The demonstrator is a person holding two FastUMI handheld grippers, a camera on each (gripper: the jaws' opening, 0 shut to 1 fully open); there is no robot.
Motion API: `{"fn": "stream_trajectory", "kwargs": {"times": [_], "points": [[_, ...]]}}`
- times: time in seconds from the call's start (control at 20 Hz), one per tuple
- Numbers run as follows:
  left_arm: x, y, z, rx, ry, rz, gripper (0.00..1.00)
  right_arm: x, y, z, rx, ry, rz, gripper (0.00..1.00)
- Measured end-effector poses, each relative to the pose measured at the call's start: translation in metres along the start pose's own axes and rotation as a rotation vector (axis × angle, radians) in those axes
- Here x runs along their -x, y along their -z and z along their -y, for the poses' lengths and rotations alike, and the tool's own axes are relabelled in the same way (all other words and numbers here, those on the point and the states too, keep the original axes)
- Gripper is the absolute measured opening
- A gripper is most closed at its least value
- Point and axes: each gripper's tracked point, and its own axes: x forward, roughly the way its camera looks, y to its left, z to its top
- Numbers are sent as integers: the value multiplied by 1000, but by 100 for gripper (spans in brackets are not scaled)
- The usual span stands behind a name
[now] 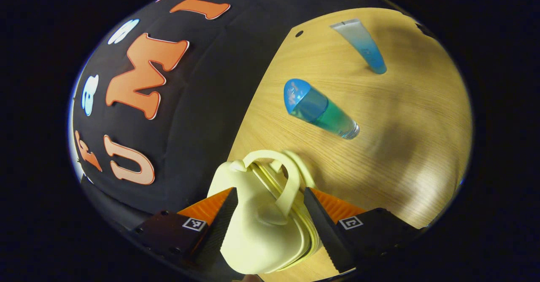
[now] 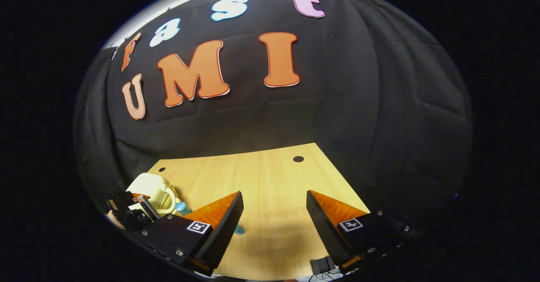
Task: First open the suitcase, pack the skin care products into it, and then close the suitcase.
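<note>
Wood-grain tabletop [image 1: 379, 155] meets the booth's black cloth wall; my left gripper [image 1: 270, 214] is clamped on the pale yellow suitcase [image 1: 257, 227] by its handle end; beyond lie a blue-capped green bottle [image 1: 320, 114] and a blue tube [image 1: 363, 45]; my right gripper [image 2: 274, 218] hangs with jaws apart, holding nothing, over bare wood.

My left hand-held gripper [image 1: 270, 223] and right hand-held gripper [image 2: 274, 223] look alike: two wedge-shaped ribbed fingers on black blocks with small screws, each block carrying a square black-and-white marker
</note>
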Motion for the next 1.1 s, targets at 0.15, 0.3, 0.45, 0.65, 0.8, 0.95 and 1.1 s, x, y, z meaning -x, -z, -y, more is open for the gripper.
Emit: {"fn": "stream_trajectory", "kwargs": {"times": [0.15,0.3,0.45,0.65,0.8,0.95,1.1], "points": [[-16,-4,3,-18,15,-6,98,-3,5,6,-18,11,-16,95],[-27,-1,10,-22,30,-35,93,-4,4,5,-81,-2,-21,95],[-33,5,20,-34,41,-79,53,-3,1,9,-67,10,-7,95],[-29,-2,21,-24,72,-98,11,-1,1,6,-67,-15,-10,95],[-20,-8,1,30,65,-74,4,-1,-3,-1,-84,-41,2,95],[-6,-9,-20,194,89,-53,4,-3,-13,-17,-80,-73,27,95],[10,-10,-50,357,125,5,4,-3,-20,-37,-68,-62,49,95]]}}
